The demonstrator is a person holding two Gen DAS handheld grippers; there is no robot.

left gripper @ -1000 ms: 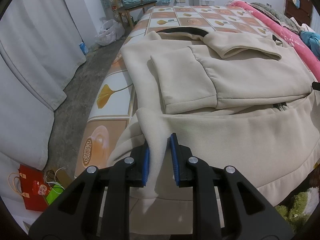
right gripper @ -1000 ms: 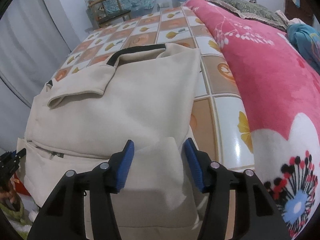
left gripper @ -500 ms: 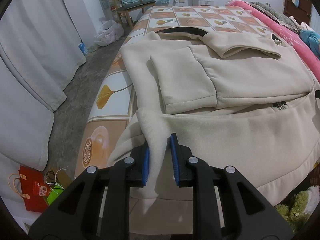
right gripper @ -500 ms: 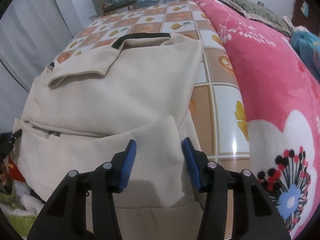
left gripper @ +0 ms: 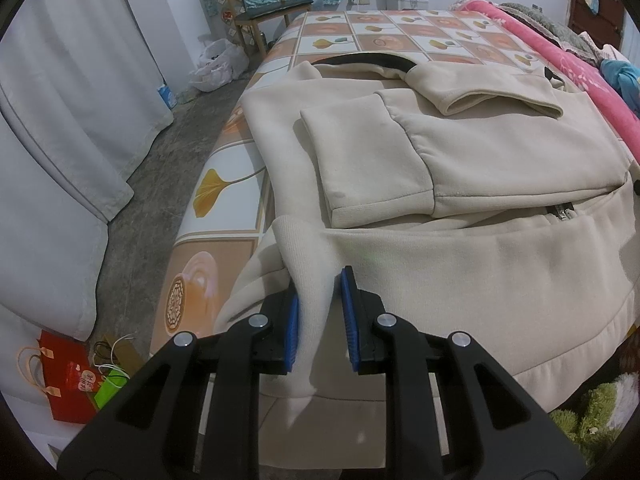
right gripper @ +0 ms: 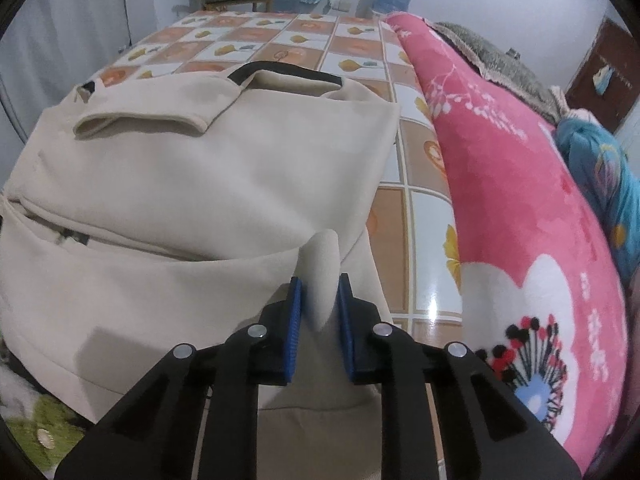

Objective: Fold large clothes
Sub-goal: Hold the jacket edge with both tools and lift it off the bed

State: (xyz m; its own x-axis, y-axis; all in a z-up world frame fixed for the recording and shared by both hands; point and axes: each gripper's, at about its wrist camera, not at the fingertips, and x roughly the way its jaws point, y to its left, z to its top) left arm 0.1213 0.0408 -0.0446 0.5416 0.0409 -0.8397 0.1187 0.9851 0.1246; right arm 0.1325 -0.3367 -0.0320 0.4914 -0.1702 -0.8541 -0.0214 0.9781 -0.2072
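Note:
A cream zip-up jacket (left gripper: pixel 460 168) lies on the bed with both sleeves folded over its body and a dark collar at the far end. Its lower part hangs over the near edge of the bed. In the left wrist view my left gripper (left gripper: pixel 320 308) is shut on the jacket's left bottom corner, cloth bunched between the blue pads. In the right wrist view the jacket (right gripper: pixel 208 176) fills the left half. My right gripper (right gripper: pixel 319 304) is closing its jaws on the right bottom corner, and a pinched fold stands up between the pads.
The bed (left gripper: pixel 400 36) has a tiled orange and white cover. A pink flowered blanket (right gripper: pixel 520 208) lies along its right side. Left of the bed are grey floor, white curtains (left gripper: pixel 72 92), a red bag (left gripper: pixel 68 376), a wooden chair (left gripper: pixel 264 4) and a white plastic bag.
The right gripper's jaws have closed from wide apart onto the jacket's right corner, which now stands pinched between the pads, and it rolled a little. The left gripper has kept still.

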